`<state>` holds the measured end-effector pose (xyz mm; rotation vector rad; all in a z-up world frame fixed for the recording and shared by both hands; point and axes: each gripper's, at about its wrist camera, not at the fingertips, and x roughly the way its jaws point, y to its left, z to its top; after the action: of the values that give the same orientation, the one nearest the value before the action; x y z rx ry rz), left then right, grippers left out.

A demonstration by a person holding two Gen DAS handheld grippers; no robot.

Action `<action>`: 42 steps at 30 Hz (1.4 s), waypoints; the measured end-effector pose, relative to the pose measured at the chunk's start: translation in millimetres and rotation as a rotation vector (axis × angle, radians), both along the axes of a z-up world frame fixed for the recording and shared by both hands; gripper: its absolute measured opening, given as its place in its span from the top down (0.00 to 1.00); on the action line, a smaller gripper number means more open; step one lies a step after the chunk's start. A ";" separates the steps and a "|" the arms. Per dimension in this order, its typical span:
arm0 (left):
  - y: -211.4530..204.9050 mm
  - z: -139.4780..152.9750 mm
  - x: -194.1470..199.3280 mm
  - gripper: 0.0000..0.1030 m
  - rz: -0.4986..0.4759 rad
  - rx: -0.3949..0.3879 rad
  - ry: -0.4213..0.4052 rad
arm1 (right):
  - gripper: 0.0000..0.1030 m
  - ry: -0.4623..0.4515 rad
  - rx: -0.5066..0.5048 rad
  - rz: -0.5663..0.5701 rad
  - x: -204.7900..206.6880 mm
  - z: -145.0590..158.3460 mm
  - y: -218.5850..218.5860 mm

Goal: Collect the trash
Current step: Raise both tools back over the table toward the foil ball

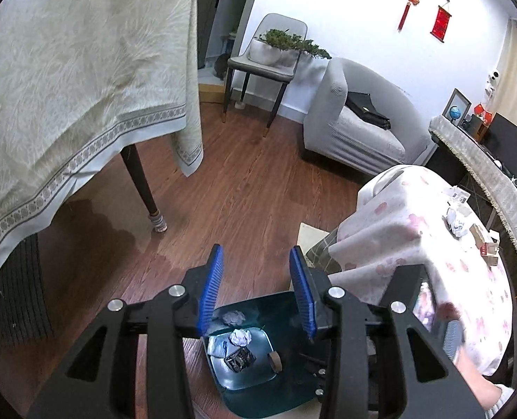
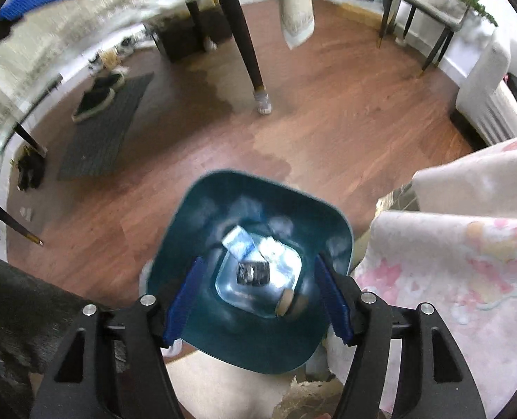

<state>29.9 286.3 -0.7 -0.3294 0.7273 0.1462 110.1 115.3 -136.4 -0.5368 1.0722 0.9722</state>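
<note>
1. A dark teal bin (image 2: 258, 216) stands on the wooden floor (image 2: 328, 122), close against the hanging edge of a pink-flowered cloth (image 2: 467, 279) that covers a low worktop.
2. Inside the bin lie a crumpled white paper ball (image 1: 241, 337), a blue-and-white wrapper (image 2: 239, 242), a dark foil packet (image 2: 255, 274) and a small brown roll (image 2: 286, 305) against the near wall.
3. The right gripper (image 2: 258, 303) hangs over the bin's mouth, pointing steeply down; its blue jaws are spread apart with nothing between them, only the bin's inside showing below.
4. The left gripper (image 1: 256, 289) is above the bin's far rim, its jaws apart and pinching nothing; bare floor shows through the gap.
5. More rubbish waits on the flowered worktop: a crumpled paper wad (image 1: 455, 221) and small cardboard boxes (image 1: 485, 244), well in from the cloth's drooping edge.
6. Beyond the bin the floor is open up to a dark table leg (image 1: 143, 188) in a sock-like foot cover, beneath a pale tablecloth (image 1: 83, 87) that hangs low.
7. A grey sofa (image 1: 359, 125) and a chair (image 1: 261, 70) holding a plant line the far wall; a dark mat (image 2: 108, 129) with slippers lies off to the left in the right wrist view.
</note>
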 end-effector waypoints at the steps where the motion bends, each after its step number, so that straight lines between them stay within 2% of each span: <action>1: -2.3 2.5 1.2 0.60 -0.001 0.004 -0.007 | 0.44 -0.003 0.023 0.000 0.5 6.8 -1.8; 8: -18.7 12.8 9.9 0.60 -0.001 0.033 -0.035 | 0.53 -0.076 0.183 -0.026 1.9 68.8 -31.7; 14: -35.7 21.9 20.6 0.60 -0.018 0.024 -0.069 | 0.57 -0.132 0.261 -0.090 15.9 101.6 -64.8; 28: -110.3 26.6 56.2 0.55 -0.113 0.052 -0.084 | 0.57 -0.231 0.312 -0.248 44.3 125.0 -154.1; 34: -146.2 25.7 70.0 0.50 -0.164 0.061 -0.084 | 0.57 -0.240 0.332 -0.328 61.5 128.7 -199.9; 38: -166.7 24.7 78.7 0.49 -0.191 0.058 -0.083 | 0.41 -0.266 0.341 -0.372 64.6 131.4 -225.1; 42: -186.0 25.8 85.1 0.46 -0.219 0.055 -0.089 | 0.34 -0.288 0.350 -0.406 68.1 130.8 -252.8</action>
<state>115.0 100.3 25.1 -0.2006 0.6649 -0.0550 178.2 -137.6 -5.6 -0.1527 0.6945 0.6763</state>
